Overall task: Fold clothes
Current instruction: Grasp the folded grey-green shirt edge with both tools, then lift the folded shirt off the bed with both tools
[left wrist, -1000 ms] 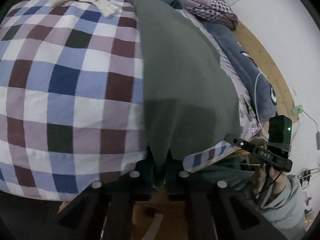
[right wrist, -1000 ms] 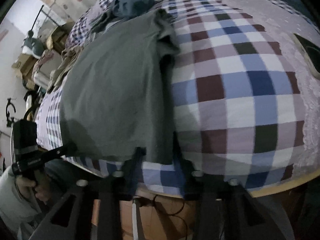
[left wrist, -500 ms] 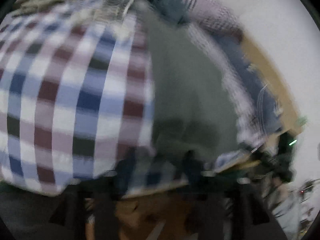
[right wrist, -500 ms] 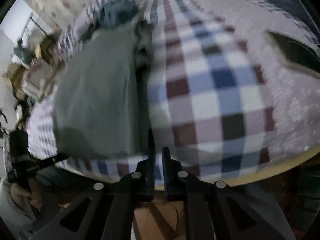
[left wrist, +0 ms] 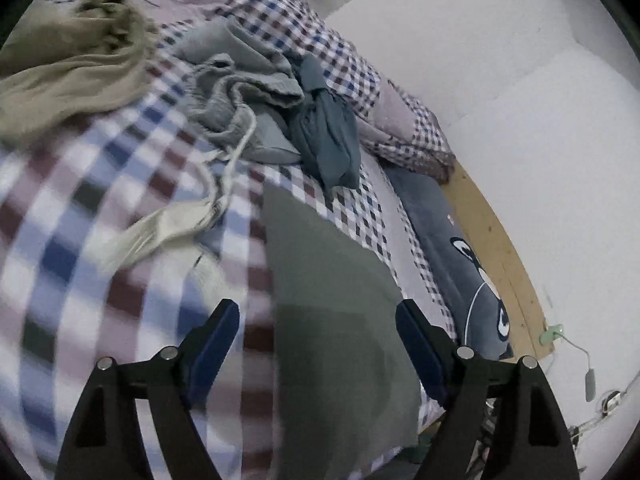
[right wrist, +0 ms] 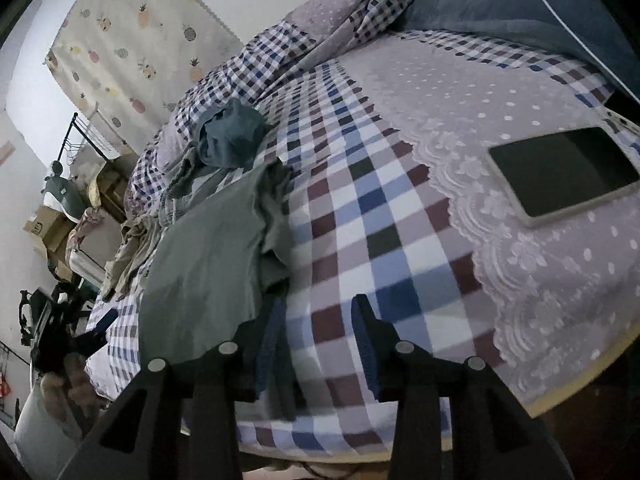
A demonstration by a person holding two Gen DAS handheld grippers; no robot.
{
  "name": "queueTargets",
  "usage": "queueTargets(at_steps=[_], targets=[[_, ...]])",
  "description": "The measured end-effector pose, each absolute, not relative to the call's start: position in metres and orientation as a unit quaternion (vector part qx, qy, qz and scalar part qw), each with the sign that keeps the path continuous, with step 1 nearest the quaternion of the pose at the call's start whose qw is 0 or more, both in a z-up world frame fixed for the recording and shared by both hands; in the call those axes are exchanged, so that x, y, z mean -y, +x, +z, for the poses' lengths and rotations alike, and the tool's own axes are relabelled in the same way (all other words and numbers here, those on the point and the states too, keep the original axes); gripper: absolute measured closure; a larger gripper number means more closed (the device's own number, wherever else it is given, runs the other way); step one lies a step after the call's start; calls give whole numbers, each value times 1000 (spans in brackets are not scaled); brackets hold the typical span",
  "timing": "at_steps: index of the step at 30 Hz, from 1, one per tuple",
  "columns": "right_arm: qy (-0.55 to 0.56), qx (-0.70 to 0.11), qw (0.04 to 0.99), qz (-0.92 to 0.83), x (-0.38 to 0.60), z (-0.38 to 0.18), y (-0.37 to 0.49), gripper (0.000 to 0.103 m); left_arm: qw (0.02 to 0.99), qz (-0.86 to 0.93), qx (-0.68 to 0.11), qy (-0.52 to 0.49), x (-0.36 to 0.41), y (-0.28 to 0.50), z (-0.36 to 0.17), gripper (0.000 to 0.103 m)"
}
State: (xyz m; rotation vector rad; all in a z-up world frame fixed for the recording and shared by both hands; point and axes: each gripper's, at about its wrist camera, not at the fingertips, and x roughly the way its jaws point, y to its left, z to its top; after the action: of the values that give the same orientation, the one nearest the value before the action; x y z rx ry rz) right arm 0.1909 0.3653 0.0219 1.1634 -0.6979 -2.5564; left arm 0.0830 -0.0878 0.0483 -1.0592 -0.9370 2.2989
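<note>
Grey-green garment point(left wrist: 332, 320) lies spread flat on the checked bedspread point(left wrist: 80, 240), near the bed's edge. Left gripper point(left wrist: 318, 320) hovers over the garment with jaws wide apart and empty; right gripper point(right wrist: 316, 320) sits just beside the garment's edge, jaws also apart, holding nothing. Beyond the garment lies a heap of other clothes point(left wrist: 256, 92).

Home bedroom, checked bedspread point(right wrist: 360, 216), pillow point(left wrist: 460, 264), scattered clothes point(left wrist: 240, 92)

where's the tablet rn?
Only in the right wrist view: the tablet lies flat, screen up, at far right on the lilac lace-edged cloth, below the blue pillow.
</note>
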Motion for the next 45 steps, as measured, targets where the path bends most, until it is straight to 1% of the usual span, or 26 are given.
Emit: queueTargets(at_steps=[3,5,9,11,14,15,20,27,30,33,37,40,45], targets=[[394,235,142,-877,-356,24,179,63,231,827,325,-395,74,51,39,19],[391,233,155,-877,-350,25,171,60,238,825,316,-404,65,30,33,19],[389,233,192,-870,-337,29,141,48,236,810,297,-447,52,-7,19,19],[392,232,206,-866,-334,31,120,48,247,807,303,-443,53,-14,18,19],[397,230,225,-859,-329,33,89,42,254,802,307,-446,53,-26,16,19],[399,229,232,-857,-327,34,79,35,256,800,308,-447,53,-31,16,19],[438,230,240,-835,-323,26,28,34,263,789,315,-457,50,-52,10,19],[477,230,252,-810,-322,4,-22,34,266,791,291,-468,42,-62,6,19],[496,209,267,-799,-310,-5,-39,34,269,790,294,-467,43,-63,5,19],[505,205,281,-790,-298,-13,-56,34,269,791,293,-465,43,-63,4,19],[511,229,313,-767,-287,-23,-78,23,269,792,288,-466,41,-62,5,19],[513,237,338,-753,-277,-28,-89,18,270,790,290,-467,41,-62,5,19],[506,247,375,-736,-263,-29,-94,18,266,790,285,-472,40,-60,7,24]])
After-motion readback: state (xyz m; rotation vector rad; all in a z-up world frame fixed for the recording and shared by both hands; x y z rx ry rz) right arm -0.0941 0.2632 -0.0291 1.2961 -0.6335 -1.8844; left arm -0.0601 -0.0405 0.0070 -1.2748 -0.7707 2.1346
